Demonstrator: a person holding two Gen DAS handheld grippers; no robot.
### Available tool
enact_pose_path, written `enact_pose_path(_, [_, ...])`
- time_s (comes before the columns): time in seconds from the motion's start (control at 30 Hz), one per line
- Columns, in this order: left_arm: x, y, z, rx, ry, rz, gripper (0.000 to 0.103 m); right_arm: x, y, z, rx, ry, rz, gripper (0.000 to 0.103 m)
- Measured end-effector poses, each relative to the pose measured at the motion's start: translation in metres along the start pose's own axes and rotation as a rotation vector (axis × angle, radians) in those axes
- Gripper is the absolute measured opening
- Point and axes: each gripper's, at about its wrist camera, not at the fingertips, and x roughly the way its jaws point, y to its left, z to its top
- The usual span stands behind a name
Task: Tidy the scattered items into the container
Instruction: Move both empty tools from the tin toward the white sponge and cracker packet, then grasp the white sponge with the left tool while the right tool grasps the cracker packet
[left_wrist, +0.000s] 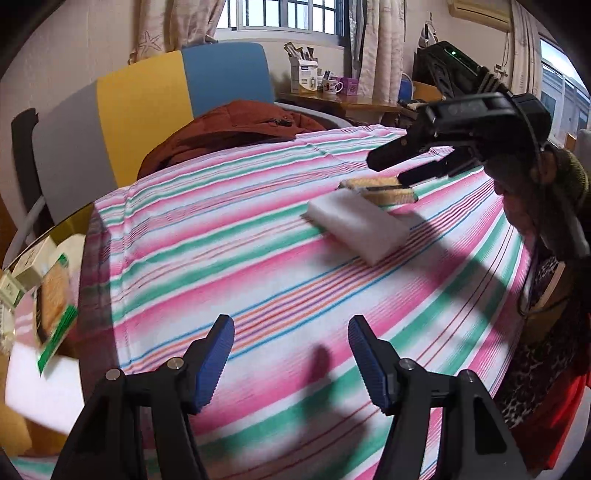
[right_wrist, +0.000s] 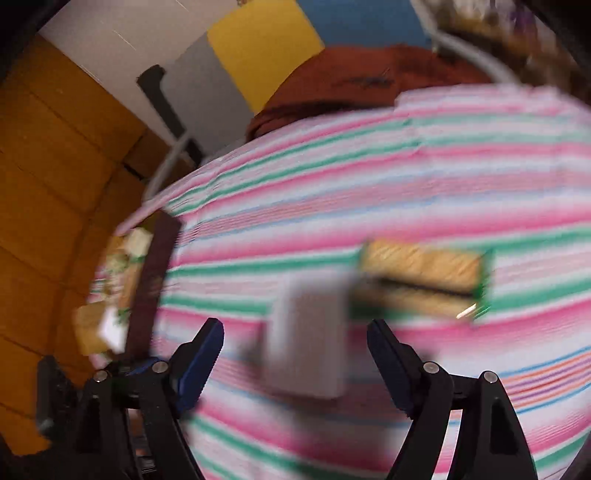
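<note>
Cloth (left_wrist: 258, 266): striped pink, green and white, covering the table.
Box (left_wrist: 22, 332): at the cloth's left edge, holding packets and white blocks.
Left gripper (left_wrist: 291, 354): jaws spread, empty, over bare cloth.
Right gripper (right_wrist: 295, 354): jaws spread, empty, above the sponge.
Sponge (left_wrist: 356, 225): white block, flat on the cloth.
Packet (left_wrist: 384, 190): tan, green-edged, touching the sponge's far end.

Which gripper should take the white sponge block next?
Right. The right gripper is open just over the white sponge block, beside the packaged scouring pad. The left gripper is open but farther back, near the container.
</note>
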Motion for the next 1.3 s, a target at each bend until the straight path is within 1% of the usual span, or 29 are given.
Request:
enact_pose_path(0.1, [0.005,-0.001,0.01,-0.029,0.006,-0.041,0.065,-0.004,-0.005,0.006,-0.216,-0.006,-0.152,0.09])
enact_pose_path(0.13, [0.007,-0.002,0.012,-0.03,0.006,-0.044,0.065,-0.002,-0.005,0.005,-0.335,-0.005,-0.195,0.091])
enact_pose_path(0.17, [0.007,-0.003,0.014,-0.027,0.004,-0.043,0.065,0.001,-0.003,0.004,-0.417,0.001,-0.209,0.091])
enact_pose_path(0.23, [0.008,-0.007,0.017,-0.021,0.002,-0.045,0.065,0.007,-0.002,0.004,-0.519,0.022,-0.216,0.091])
enact_pose_path(0.33, [0.013,-0.008,0.024,-0.029,0.017,-0.068,0.065,0.018,-0.001,0.007,-0.577,0.065,-0.161,0.091])
enact_pose_path(0.4, [0.016,-0.008,0.029,-0.041,0.027,-0.083,0.065,0.026,-0.002,0.01,-0.614,0.083,-0.163,0.091])
enact_pose_path(0.47, [0.02,-0.009,0.035,-0.047,0.036,-0.099,0.065,0.031,-0.005,0.012,-0.633,0.108,-0.157,0.091])
enact_pose_path(0.53, [0.024,-0.01,0.039,-0.053,0.043,-0.111,0.065,0.039,-0.007,0.013,-0.654,0.145,-0.13,0.093])
enact_pose_path(0.63, [0.029,-0.01,0.044,-0.079,0.055,-0.138,0.065,0.051,-0.013,0.014,-0.661,0.188,-0.141,0.093])
enact_pose_path(0.7, [0.031,-0.012,0.048,-0.078,0.054,-0.139,0.065,0.061,-0.017,0.014,-0.665,0.213,-0.171,0.094])
enact_pose_path(0.77, [0.033,-0.016,0.05,-0.07,0.052,-0.137,0.065,0.064,-0.022,0.016,-0.626,0.22,-0.156,0.094])
enact_pose_path(0.8, [0.034,-0.018,0.051,-0.069,0.051,-0.141,0.065,0.065,-0.023,0.018,-0.61,0.226,-0.156,0.092])
enact_pose_path(0.83, [0.035,-0.019,0.052,-0.068,0.052,-0.146,0.065,0.064,-0.024,0.019,-0.595,0.224,-0.161,0.084])
enact_pose_path(0.9, [0.036,-0.022,0.055,-0.063,0.055,-0.152,0.065,0.062,-0.025,0.02,-0.572,0.229,-0.147,0.075])
enact_pose_path(1.0, [0.039,-0.028,0.059,-0.053,0.057,-0.149,0.065,0.06,-0.024,0.019,-0.562,0.238,-0.155,0.071])
enact_pose_path(1.13, [0.049,-0.032,0.065,-0.077,0.099,-0.163,0.065,0.056,-0.028,0.017,-0.535,0.259,-0.156,0.063])
enact_pose_path(1.2, [0.055,-0.033,0.071,-0.1,0.114,-0.18,0.065,0.052,-0.034,0.017,-0.513,0.266,-0.182,0.062])
enact_pose_path(1.3, [0.063,-0.037,0.081,-0.135,0.135,-0.18,0.067,0.051,-0.041,0.018,-0.48,0.267,-0.212,0.062])
